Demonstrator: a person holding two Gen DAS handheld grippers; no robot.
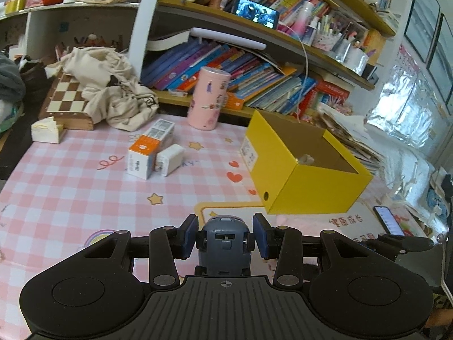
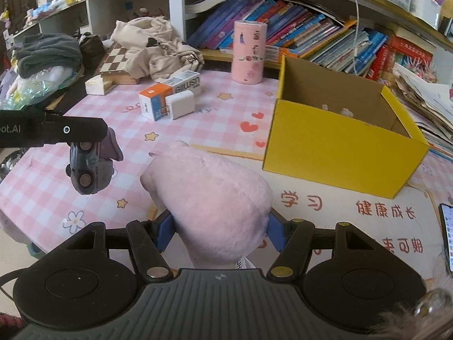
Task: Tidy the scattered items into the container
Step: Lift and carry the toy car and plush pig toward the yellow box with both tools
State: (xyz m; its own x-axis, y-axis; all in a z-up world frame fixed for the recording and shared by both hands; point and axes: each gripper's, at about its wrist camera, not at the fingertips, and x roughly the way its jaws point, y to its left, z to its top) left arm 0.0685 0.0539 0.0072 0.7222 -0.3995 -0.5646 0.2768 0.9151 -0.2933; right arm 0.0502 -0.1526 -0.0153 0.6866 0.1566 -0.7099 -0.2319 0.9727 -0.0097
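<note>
Each matte black plastic gripper, the left gripper [image 1: 225, 236] and the right gripper [image 2: 218, 233], has a ribbed centre plate. Two round discs flank that plate. Blue rubber pads [image 1: 190, 233] line the fingers, and brass-coloured screws [image 2: 158, 272] mark the pivots.

My right gripper [image 2: 216, 233] clamped a fluffy pink plush toy [image 2: 209, 201] between its blue pads. My left gripper [image 2: 93, 148] held a small grey-blue toy car [image 2: 85, 167] above the pink checked mat [image 2: 220, 113]. The open yellow cardboard box [image 2: 339, 147] stood nearby.
</note>
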